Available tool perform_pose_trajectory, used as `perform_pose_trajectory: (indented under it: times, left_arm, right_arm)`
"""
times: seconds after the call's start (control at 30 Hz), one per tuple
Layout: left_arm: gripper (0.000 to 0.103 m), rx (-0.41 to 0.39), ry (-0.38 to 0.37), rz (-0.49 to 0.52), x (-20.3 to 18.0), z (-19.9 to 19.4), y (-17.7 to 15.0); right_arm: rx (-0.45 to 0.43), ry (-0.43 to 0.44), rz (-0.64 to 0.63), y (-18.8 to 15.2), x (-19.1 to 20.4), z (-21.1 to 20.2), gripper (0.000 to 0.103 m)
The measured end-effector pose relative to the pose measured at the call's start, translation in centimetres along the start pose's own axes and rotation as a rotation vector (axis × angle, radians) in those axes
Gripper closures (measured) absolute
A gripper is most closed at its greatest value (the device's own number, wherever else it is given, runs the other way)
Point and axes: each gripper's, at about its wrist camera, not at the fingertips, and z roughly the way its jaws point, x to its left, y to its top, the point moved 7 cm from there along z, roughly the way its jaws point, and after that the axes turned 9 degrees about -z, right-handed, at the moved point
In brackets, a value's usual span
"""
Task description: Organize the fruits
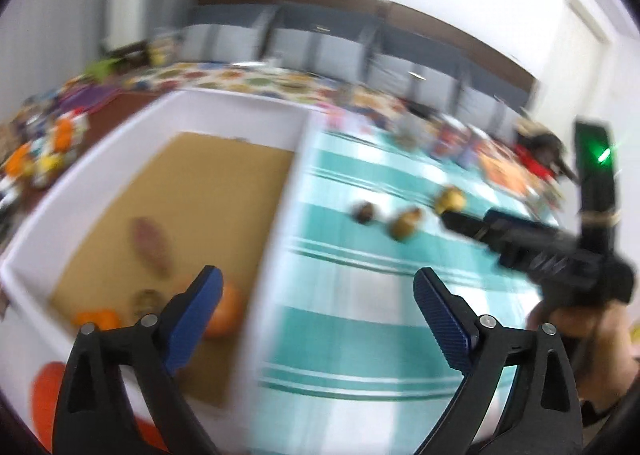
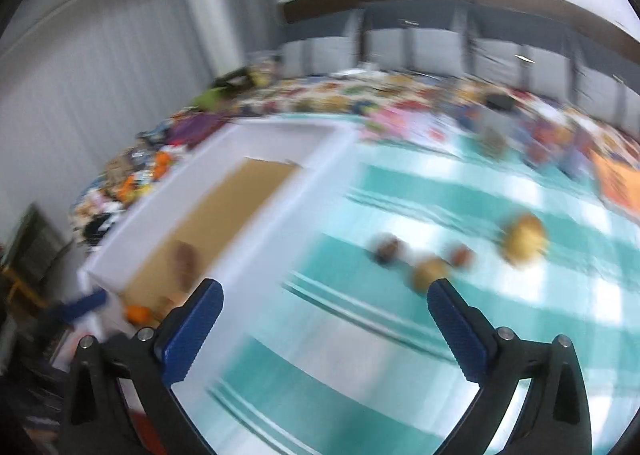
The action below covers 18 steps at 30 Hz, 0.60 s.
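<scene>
Both views are motion-blurred. A white box [image 1: 240,111] with a brown cardboard floor holds an orange fruit [image 1: 226,309], a reddish-brown oblong fruit [image 1: 150,243] and other small pieces. My left gripper [image 1: 318,285] is open and empty above the box's right wall. On the teal striped cloth [image 1: 360,255] lie a dark round fruit [image 1: 363,211] and two yellowish fruits [image 1: 406,225]. My right gripper [image 2: 326,297] is open and empty above the cloth; it also shows in the left wrist view [image 1: 520,239]. It faces a dark fruit [image 2: 387,249], a yellow-brown fruit [image 2: 430,273], a reddish fruit [image 2: 462,255] and a larger yellow fruit [image 2: 524,241].
The white box also shows in the right wrist view [image 2: 280,135], left of the cloth. Colourful clutter [image 2: 360,99] covers the table behind the box and cloth. An orange object [image 1: 48,403] lies at the near left outside the box. Grey cabinets line the back wall.
</scene>
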Motion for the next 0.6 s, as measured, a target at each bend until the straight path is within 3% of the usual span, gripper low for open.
perform_pose_trajectory:
  times: [0.1, 0.3, 0.4, 0.6]
  left_arm:
    - [0.005, 0.084, -0.06, 0.083, -4.4, 2.8, -2.9]
    - [0.006, 0.172, -0.027, 0.195, -7.9, 9.6, -7.2]
    - [0.006, 0.187, -0.016, 0.204, -8.5, 12.3, -7.9]
    - [0.005, 0.187, 0.017, 0.227, -9.4, 15.9, -8.7]
  right_arm:
    - [0.049, -0.109, 0.053, -6.0, -5.0, -0.2, 0.001]
    - [0.135, -0.262, 0.122, -14.6, -11.9, 0.0, 0.001]
    - [0.131, -0.303, 0.174, -16.4, -13.9, -0.3, 0.001]
    - [0.12, -0.347, 0.157, -16.3, -15.5, 0.0, 0.001]
